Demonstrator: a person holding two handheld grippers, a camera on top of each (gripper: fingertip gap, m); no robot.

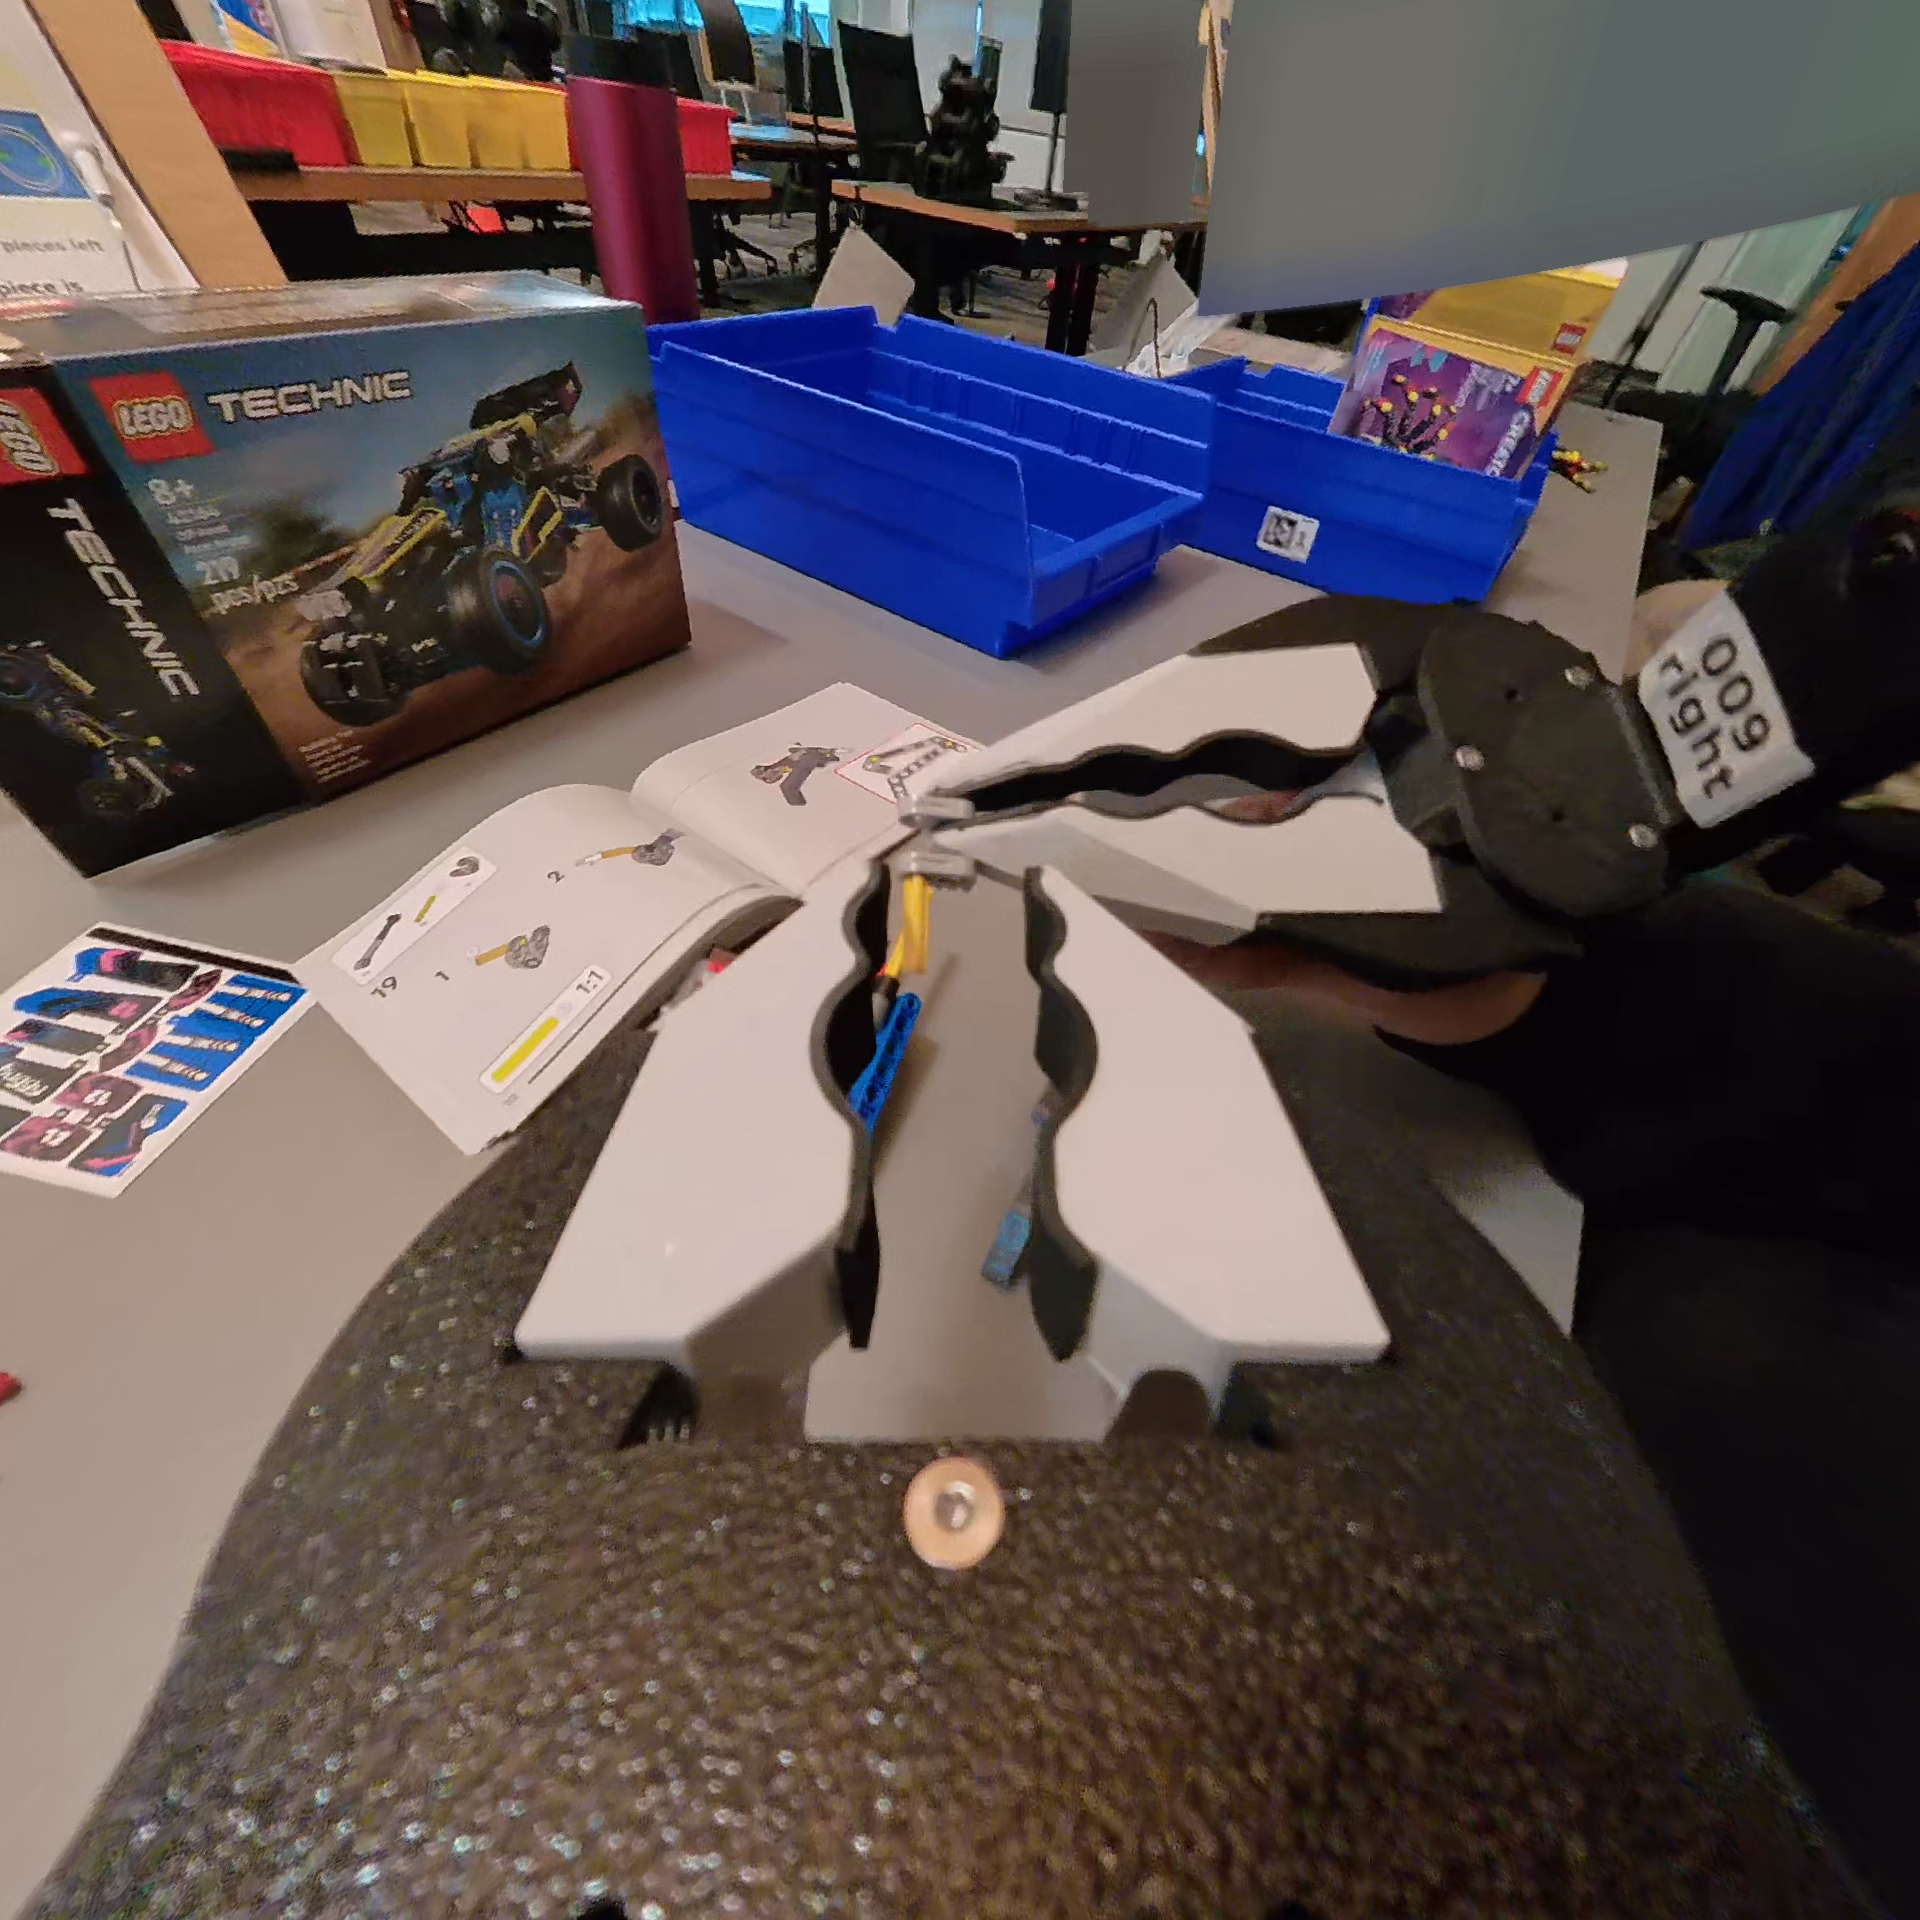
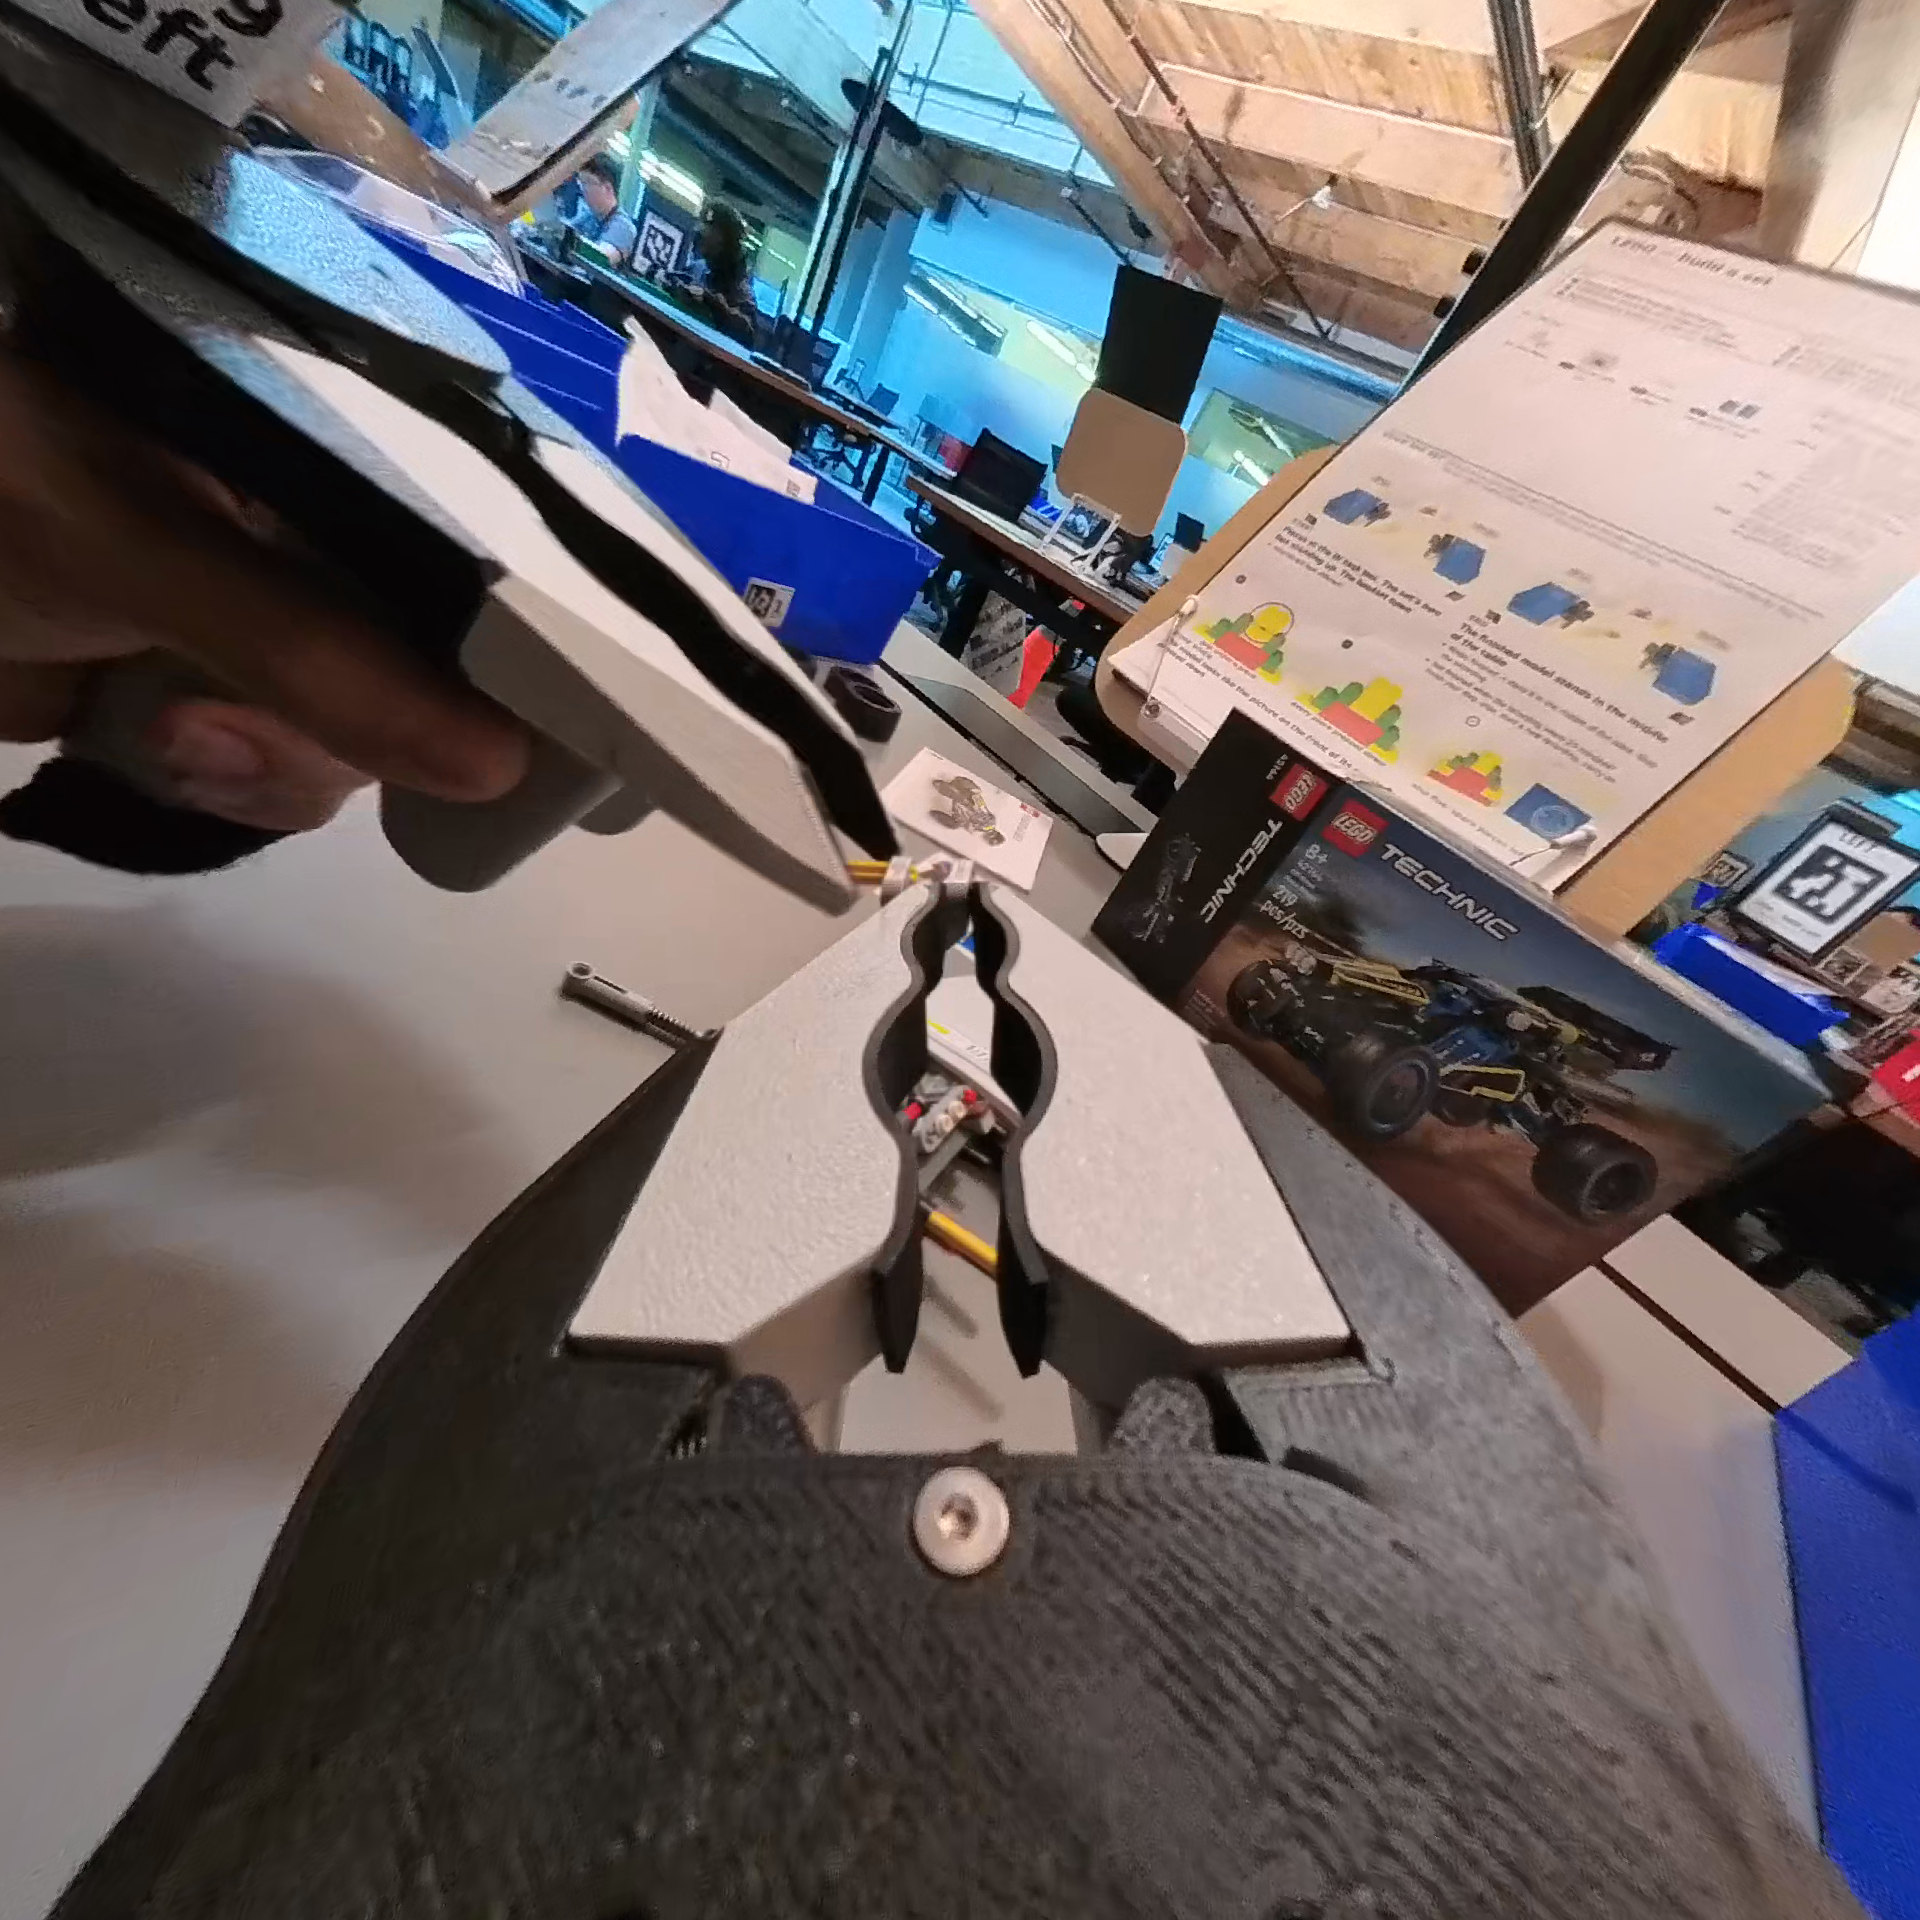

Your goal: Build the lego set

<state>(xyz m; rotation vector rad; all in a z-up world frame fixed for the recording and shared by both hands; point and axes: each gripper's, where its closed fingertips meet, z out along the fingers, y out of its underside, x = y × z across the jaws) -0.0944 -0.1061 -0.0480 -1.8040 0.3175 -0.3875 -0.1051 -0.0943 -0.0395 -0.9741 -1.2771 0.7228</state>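
My left gripper (image 1: pixel 961 878) holds a small assembly above the grey table (image 1: pixel 187 1351): a yellow axle (image 1: pixel 914 930) with a grey connector (image 1: pixel 940 858) on its end, and a blue beam (image 1: pixel 883 1065) lower between the jaws. The jaws stand partly apart around it. My right gripper (image 1: pixel 925 816) comes in from the right, shut on a small grey piece (image 1: pixel 935 808) right at the axle's end. In the right wrist view, my right gripper (image 2: pixel 958 894) pinches this grey piece (image 2: pixel 951 869) against the yellow axle (image 2: pixel 868 871), which sticks out of the left gripper (image 2: pixel 831 831).
The set's box (image 1: pixel 343 540) stands at the left, with an open instruction booklet (image 1: pixel 582 914) and a sticker sheet (image 1: pixel 125 1049) in front. Two blue bins (image 1: pixel 914 488) sit behind. A grey spring part (image 2: pixel 623 1003), black tyres (image 2: pixel 862 707) and loose parts (image 2: pixel 940 1117) lie on the table. The grippers are tip to tip, or close to it.
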